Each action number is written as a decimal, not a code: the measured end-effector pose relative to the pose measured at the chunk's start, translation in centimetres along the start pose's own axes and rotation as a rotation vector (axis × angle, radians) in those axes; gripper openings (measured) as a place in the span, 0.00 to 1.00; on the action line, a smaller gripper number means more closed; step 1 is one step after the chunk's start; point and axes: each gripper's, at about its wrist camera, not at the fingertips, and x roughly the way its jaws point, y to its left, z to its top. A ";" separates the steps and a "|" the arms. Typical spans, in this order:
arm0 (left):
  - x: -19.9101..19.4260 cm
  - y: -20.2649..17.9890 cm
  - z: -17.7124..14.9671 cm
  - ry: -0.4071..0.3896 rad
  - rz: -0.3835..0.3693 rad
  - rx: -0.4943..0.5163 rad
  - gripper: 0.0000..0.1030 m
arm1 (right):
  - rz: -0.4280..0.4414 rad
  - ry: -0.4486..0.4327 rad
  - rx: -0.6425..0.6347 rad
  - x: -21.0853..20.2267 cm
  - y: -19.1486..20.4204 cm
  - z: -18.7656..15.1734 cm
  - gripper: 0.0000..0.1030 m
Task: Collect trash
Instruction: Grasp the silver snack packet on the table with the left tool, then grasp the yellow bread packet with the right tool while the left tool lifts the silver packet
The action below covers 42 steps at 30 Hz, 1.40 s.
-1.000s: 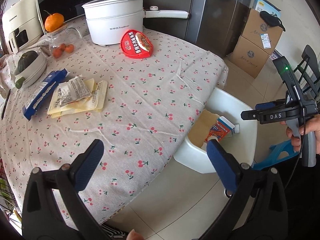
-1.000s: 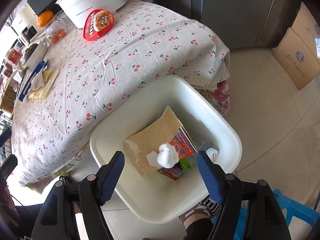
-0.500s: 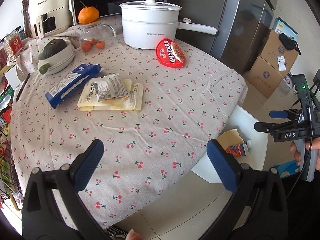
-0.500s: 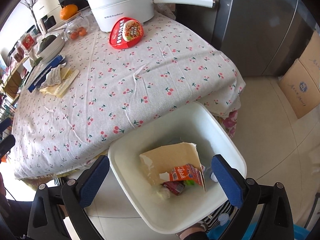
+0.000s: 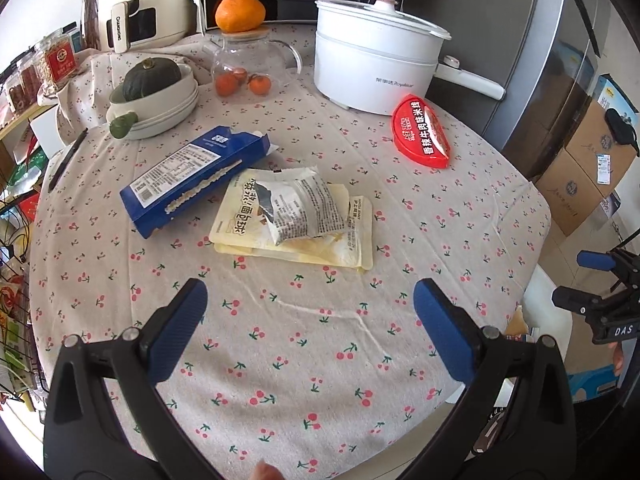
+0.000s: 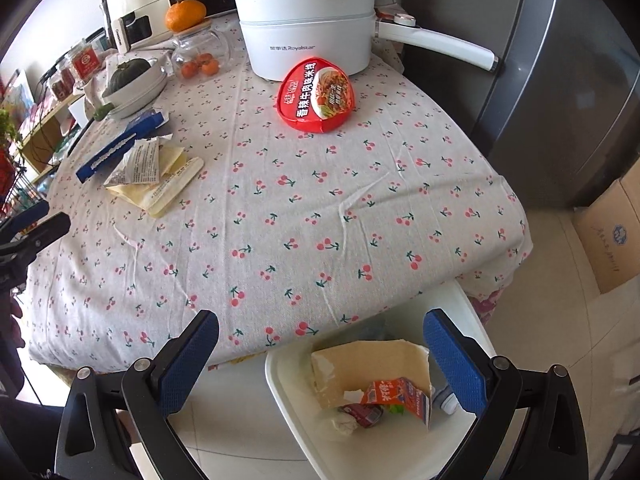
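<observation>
White bin (image 6: 280, 376) is hovered over by the empty, spread-wide right gripper (image 6: 320, 344), while the left gripper (image 5: 310, 320) is held just as wide over the tablecloth (image 5: 320, 344).

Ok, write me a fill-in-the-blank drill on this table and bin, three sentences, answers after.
1. The crumpled grey-and-white wrapper lies on top of the flat ____ pouches.
2. The orange tangerine sits on the lid of the glass ____.
3. The white plastic bin holding a torn cardboard sheet stands on the ____, beside the table.

Answers: yellow; jar; floor
</observation>
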 end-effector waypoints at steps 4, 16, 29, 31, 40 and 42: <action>2.3 0.5 2.2 0.049 -0.038 -0.038 0.99 | 0.005 0.005 -0.012 0.6 0.6 1.1 1.00; 8.0 -1.4 5.6 0.089 0.158 -0.094 0.96 | 0.003 0.020 0.023 1.8 -0.6 2.8 1.00; 9.3 -1.0 5.2 0.132 0.160 -0.118 0.48 | -0.030 0.034 0.009 1.8 -1.4 2.1 1.00; 8.7 -0.5 4.9 0.128 0.107 -0.154 0.47 | -0.032 0.033 0.006 1.7 -1.3 2.0 1.00; 4.8 0.0 3.5 0.107 0.039 -0.142 0.41 | -0.031 0.028 0.001 1.7 -0.3 1.9 1.00; 3.6 0.4 3.2 0.093 0.025 -0.139 0.41 | -0.029 0.024 -0.002 1.9 0.1 2.1 1.00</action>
